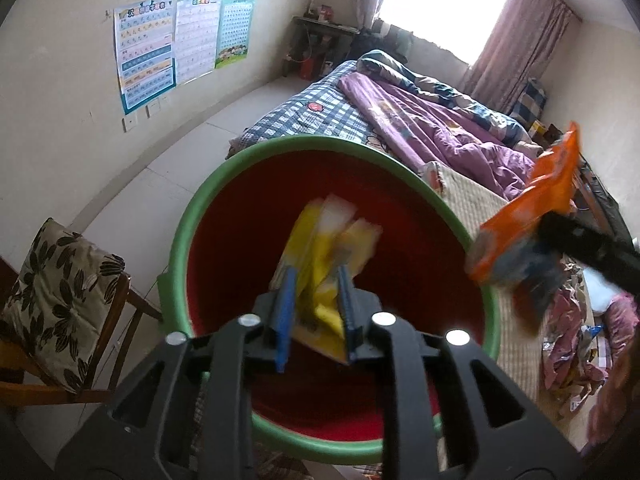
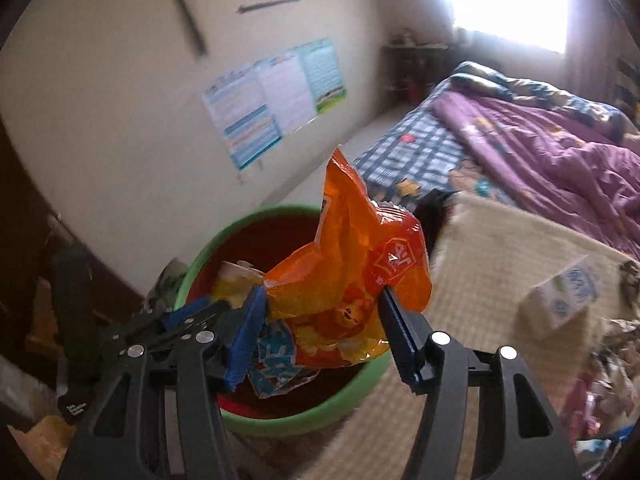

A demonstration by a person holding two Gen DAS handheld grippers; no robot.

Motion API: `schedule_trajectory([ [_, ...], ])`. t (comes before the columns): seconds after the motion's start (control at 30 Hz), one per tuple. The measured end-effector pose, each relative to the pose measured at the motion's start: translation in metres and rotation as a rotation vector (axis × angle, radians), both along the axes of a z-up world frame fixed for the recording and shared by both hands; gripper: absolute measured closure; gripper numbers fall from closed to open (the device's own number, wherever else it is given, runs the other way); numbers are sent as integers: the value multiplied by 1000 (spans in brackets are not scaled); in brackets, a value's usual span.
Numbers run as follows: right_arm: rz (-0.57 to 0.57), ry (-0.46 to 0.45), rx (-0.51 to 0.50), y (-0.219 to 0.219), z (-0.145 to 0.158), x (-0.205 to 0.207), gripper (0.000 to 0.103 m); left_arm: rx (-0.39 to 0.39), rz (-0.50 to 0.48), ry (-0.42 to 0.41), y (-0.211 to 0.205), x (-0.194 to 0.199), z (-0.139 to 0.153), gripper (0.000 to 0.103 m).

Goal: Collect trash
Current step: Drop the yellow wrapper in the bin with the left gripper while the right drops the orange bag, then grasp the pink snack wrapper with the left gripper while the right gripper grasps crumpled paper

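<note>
While looking along the left wrist view, held the left hand-held gripper (image 1: 316,270) pointing down into the red bucket (image 1: 188,240) with the green rim. Found its blue fingers (image 1: 285,312) a little apart, with a yellow wrapper (image 1: 316,248) blurred and loose between them, over the bucket's red inside and not clamped. Saw the bucket standing against the bed (image 1: 320,116), which carried a checked sheet and a rumpled purple quilt (image 1: 440,128). Noted a wooden chair (image 1: 132,304) with a flowered cushion (image 1: 60,280) at the left, and three posters (image 1: 176,44) on the wall. Caught the orange bag (image 1: 532,200) at the right edge, just outside the bucket's rim and above the woven mat (image 1: 472,204), pinched in the black tip of the right hand-held gripper (image 1: 556,224). Spotted a heap of crumpled wrappers (image 1: 568,320) on the mat below it.

From the right wrist view, found the right hand-held gripper clamped on the puffy orange bag, both blue fingers (image 2: 396,332) pressing its sides. Held that bag over the near part of the bucket, its top corner pointing up. Made out the left hand-held gripper low at the left over the bucket, the yellow wrapper at its tip. Saw a small white carton (image 2: 560,296) lying alone on the mat at the right, well apart from the bucket.
</note>
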State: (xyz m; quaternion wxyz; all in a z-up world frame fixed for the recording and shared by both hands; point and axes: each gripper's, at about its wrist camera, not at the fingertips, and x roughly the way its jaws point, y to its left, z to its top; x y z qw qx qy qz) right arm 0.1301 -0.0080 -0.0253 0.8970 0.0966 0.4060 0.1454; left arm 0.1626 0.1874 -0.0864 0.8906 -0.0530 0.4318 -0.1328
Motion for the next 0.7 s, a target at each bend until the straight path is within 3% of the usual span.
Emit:
schedule_trajectory([
  [0.13, 29, 37, -10, 10, -14, 6, 44, 3, 15, -5, 2, -2, -1, 65],
  [0.23, 29, 42, 3, 9, -17, 7, 36, 4, 29, -5, 3, -3, -1, 58],
  [0.47, -3, 28, 38, -11, -16, -7, 33, 10, 45, -27, -3, -10, 5, 58],
  [0.7, -77, -17, 45, -58, -5, -37, 33, 15, 22, -56, -29, -21, 17, 58],
])
